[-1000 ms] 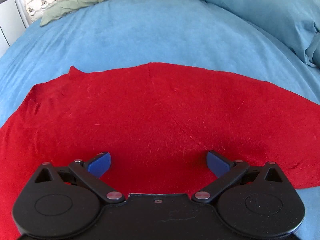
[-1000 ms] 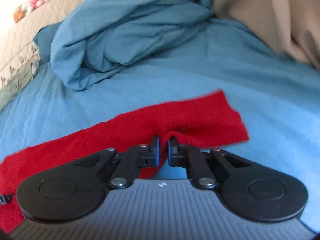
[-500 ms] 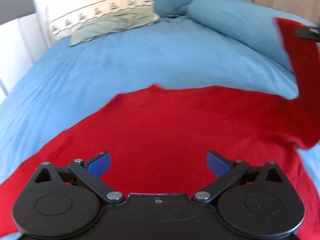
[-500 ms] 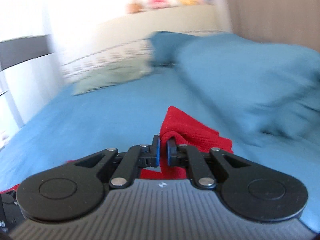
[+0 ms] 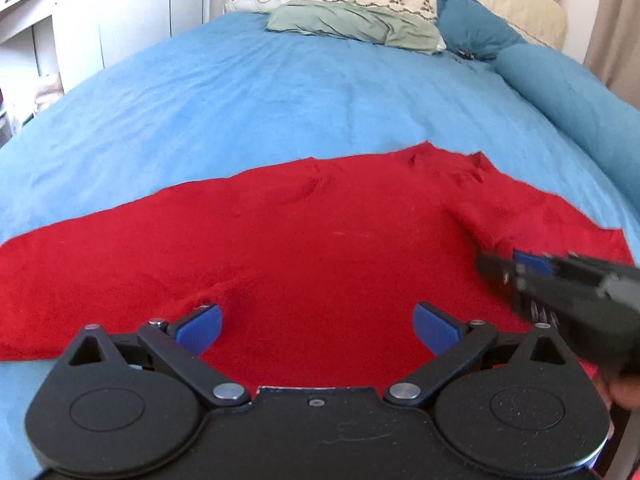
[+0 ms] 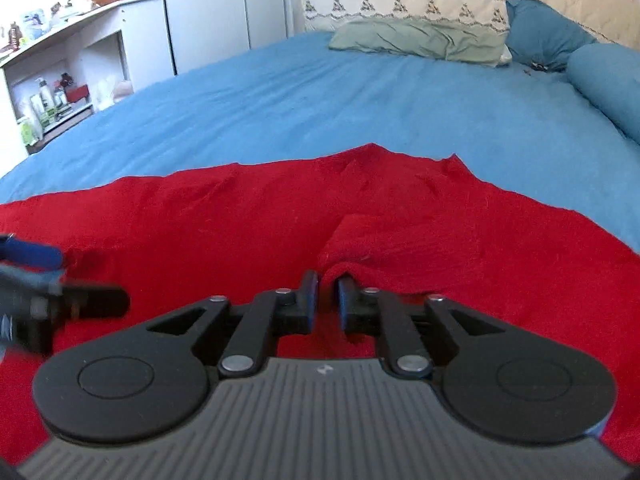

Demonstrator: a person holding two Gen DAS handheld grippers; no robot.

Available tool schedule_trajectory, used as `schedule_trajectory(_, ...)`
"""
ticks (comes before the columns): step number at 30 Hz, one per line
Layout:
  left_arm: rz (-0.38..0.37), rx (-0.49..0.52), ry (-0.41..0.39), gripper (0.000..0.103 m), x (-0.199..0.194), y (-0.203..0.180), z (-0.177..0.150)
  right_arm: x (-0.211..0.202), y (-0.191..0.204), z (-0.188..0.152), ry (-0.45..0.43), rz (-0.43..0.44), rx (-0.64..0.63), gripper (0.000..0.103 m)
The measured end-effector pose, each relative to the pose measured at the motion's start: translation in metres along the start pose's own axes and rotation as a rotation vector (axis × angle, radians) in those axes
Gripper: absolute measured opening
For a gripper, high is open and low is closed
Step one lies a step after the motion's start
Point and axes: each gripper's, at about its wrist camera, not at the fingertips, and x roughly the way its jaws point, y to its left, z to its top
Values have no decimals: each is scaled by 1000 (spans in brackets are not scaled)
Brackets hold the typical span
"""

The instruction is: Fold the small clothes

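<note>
A red garment (image 5: 312, 232) lies spread on the blue bedsheet (image 5: 280, 92). My left gripper (image 5: 316, 326) is open just above its near part, nothing between the blue pads (image 5: 200, 326). My right gripper (image 6: 328, 298) is shut on a folded bunch of the red garment (image 6: 360, 248), low over the cloth. In the left wrist view the right gripper (image 5: 520, 276) shows blurred at the right edge. In the right wrist view the left gripper (image 6: 40, 276) shows blurred at the left edge.
A green pillow (image 5: 352, 26) and a dark blue pillow (image 5: 472, 30) lie at the head of the bed. A rolled blue duvet (image 5: 568, 96) runs along the right side. White shelves (image 6: 60, 92) with bottles stand left of the bed.
My right gripper carried the held part of the red garment up and over to the left, and lowered it onto the rest of the cloth. My left gripper stayed open over the garment.
</note>
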Motion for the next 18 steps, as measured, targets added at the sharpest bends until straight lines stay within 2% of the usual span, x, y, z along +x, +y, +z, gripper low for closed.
schedule_trajectory(1, -5, -2, -3, 103, 0, -1, 3, -11, -2, -2, -23, -10, -17, 81)
schedule_trajectory(2, -11, 1, -6, 103, -1, -4, 4, -22, -5, -5, -54, -23, -39, 99)
schedule_trajectory(3, -21, 12, -12, 103, -1, -8, 6, -34, -6, -5, -84, -38, -63, 102)
schedule_trajectory(6, -55, 67, -47, 103, -7, -29, 9, -69, -28, -12, -95, -60, -108, 102)
schedule_trajectory(12, -110, 262, -81, 100, 11, -104, 20, -121, -74, -35, -50, -219, -112, 102)
schedule_trajectory(14, -104, 313, -76, 83, 28, -130, 22, -129, -86, -48, -29, -264, -98, 102)
schedule_trajectory(18, -90, 331, -43, 69, 68, -158, 27, -136, -102, -65, -9, -299, -34, 102)
